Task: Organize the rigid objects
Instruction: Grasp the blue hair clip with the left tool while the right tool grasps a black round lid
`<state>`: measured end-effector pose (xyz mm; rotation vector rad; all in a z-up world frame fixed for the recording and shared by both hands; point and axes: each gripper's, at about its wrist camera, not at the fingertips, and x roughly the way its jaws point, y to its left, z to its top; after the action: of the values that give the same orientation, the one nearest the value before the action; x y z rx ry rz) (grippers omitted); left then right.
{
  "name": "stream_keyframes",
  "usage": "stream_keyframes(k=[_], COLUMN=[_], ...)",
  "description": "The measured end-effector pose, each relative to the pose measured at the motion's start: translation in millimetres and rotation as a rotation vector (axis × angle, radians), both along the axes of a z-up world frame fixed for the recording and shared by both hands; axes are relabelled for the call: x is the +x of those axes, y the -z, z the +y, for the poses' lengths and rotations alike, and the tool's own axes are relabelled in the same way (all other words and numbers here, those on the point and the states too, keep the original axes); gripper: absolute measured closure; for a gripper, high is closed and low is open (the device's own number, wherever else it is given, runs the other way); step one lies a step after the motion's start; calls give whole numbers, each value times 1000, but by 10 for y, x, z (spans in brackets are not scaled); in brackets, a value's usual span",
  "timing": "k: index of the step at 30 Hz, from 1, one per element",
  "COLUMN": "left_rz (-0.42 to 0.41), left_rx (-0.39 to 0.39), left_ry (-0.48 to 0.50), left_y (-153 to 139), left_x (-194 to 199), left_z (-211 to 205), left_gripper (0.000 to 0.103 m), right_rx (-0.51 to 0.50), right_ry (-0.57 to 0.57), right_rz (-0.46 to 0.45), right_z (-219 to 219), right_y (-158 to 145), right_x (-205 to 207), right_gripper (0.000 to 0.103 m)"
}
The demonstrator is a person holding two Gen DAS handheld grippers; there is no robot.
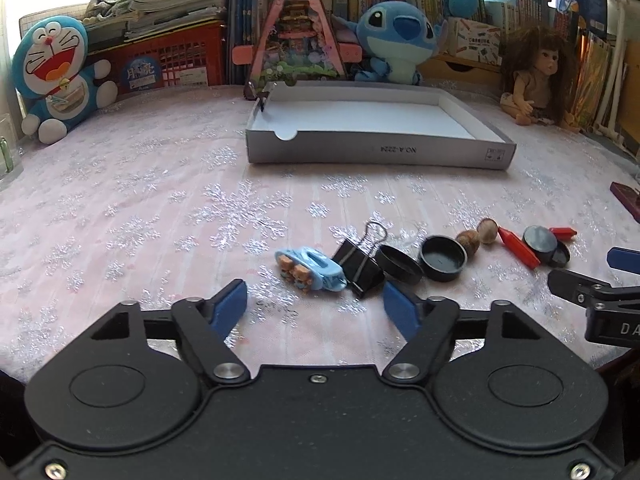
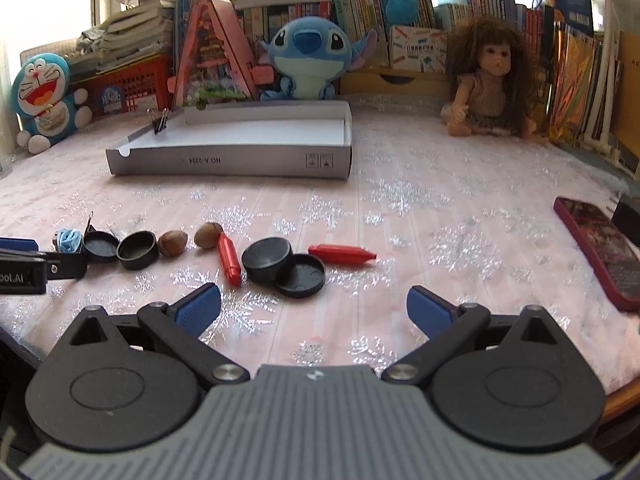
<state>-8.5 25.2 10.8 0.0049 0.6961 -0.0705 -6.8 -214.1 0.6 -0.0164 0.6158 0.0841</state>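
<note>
A row of small items lies on the pink cloth: a blue hair clip (image 1: 310,268), a black binder clip (image 1: 360,264), two black lids (image 1: 442,258), two nuts (image 1: 469,240), two red crayons (image 1: 518,246) and two more stacked black caps (image 2: 267,260). Behind them stands a shallow grey box (image 1: 380,152) with a small binder clip (image 2: 160,122) on its left wall. My left gripper (image 1: 314,296) is open just short of the hair clip and the binder clip, nothing between its pads. My right gripper (image 2: 313,294) is open in front of the stacked caps, holding nothing.
Plush toys, a doll (image 2: 490,80), red baskets and books line the back of the table. A dark red phone (image 2: 596,248) lies at the right edge. A glass (image 1: 6,148) stands at the far left.
</note>
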Motion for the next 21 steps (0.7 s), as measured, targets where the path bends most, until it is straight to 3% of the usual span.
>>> stream_keyframes(k=[5, 12, 21], left_rz=[-26, -25, -14], left_rx=[-1, 21, 39], left_ry=[-9, -46, -74], left_y=[-62, -42, -7], left_x=[-17, -38, 66], left_z=[108, 223, 268], left_gripper=[60, 66, 66], right_rx=[-15, -26, -18], right_ry=[6, 20, 11], right_rz=[-28, -8, 6], right_z=[-23, -35, -25], right_y=[-39, -6, 14], right_x=[-10, -5, 64], right_gripper=[13, 34, 40])
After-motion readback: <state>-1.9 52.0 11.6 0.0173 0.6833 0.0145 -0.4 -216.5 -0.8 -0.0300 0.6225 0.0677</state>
